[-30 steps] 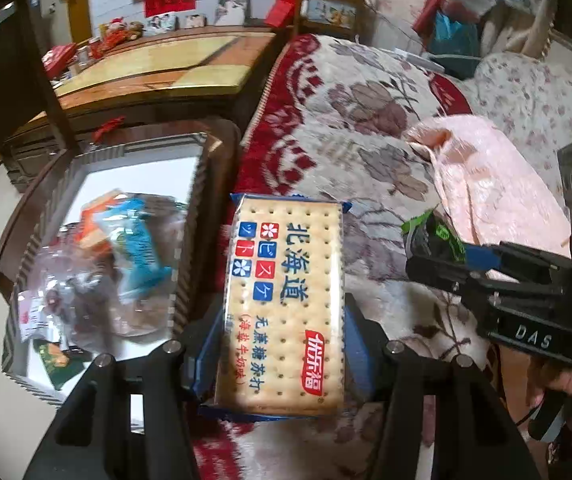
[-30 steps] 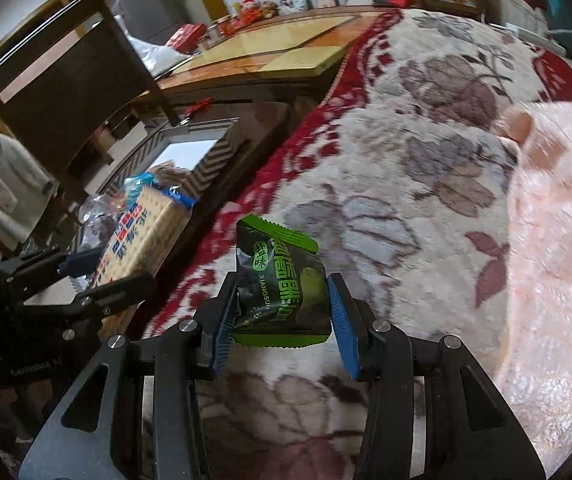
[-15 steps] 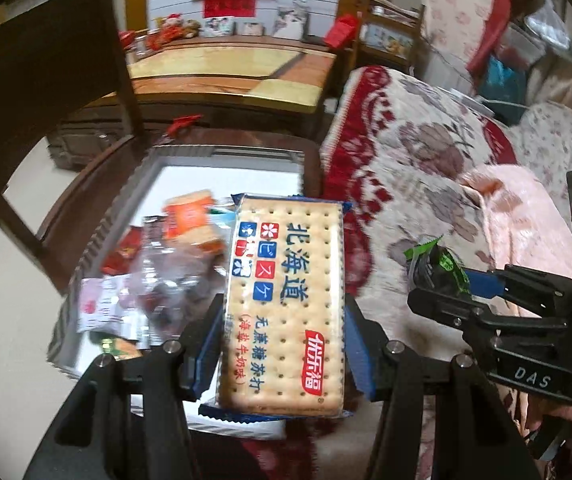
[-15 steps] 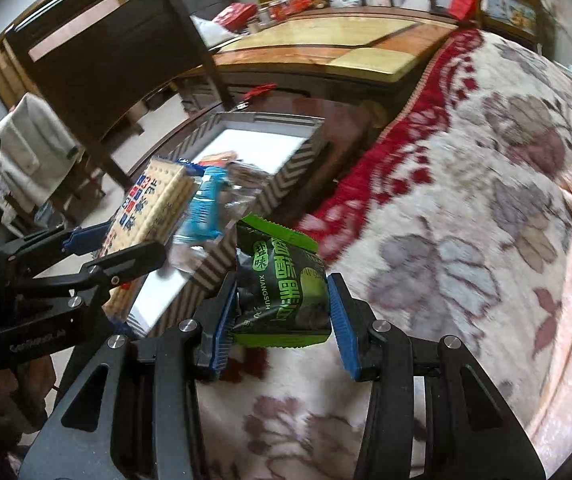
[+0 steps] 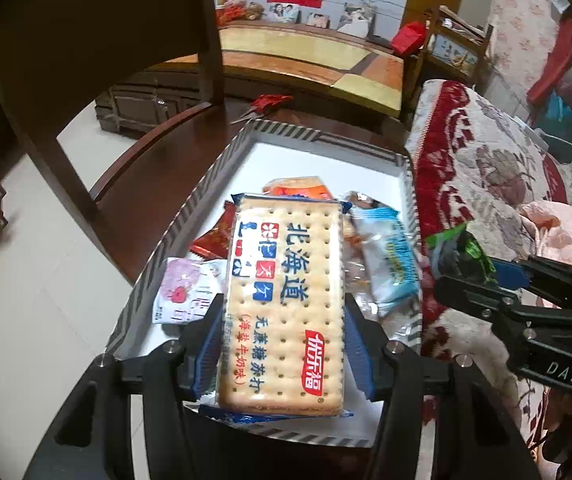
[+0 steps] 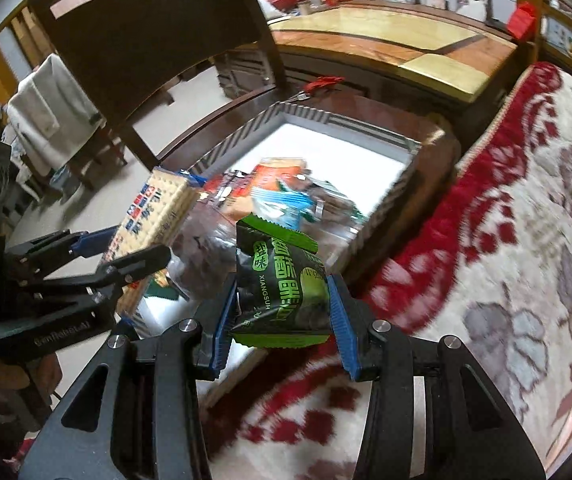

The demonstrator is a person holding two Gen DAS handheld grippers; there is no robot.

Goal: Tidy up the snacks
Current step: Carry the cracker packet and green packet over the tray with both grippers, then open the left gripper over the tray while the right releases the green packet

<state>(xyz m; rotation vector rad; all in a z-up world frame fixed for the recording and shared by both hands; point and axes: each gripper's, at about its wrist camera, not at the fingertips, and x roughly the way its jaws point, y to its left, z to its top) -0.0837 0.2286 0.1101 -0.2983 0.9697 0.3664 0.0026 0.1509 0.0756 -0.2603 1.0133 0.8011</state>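
Left gripper [image 5: 284, 344] is pinching a cracker packet [image 5: 284, 300] lengthwise, hovering over the striped snack box [image 5: 190, 208] ahead and beneath it. Right gripper [image 6: 282, 312] is clamping a green snack bag [image 6: 282, 284], with the box's near corner just left of it and a floral blanket [image 6: 506, 240] to its right.

Dim indoor light, fisheye-warped edges, right view motion-blurred.

Left gripper [image 5: 284, 340]: clamped on the cracker pack [image 5: 284, 300], held over the box [image 5: 326, 140].
Box: striped walls, white floor, loose snack packets [image 5: 386, 264] inside.
Right gripper [image 5: 470, 276]: beside the box, pinching a green packet [image 5: 466, 252].
Blanket [image 5: 486, 168]: right of the box.
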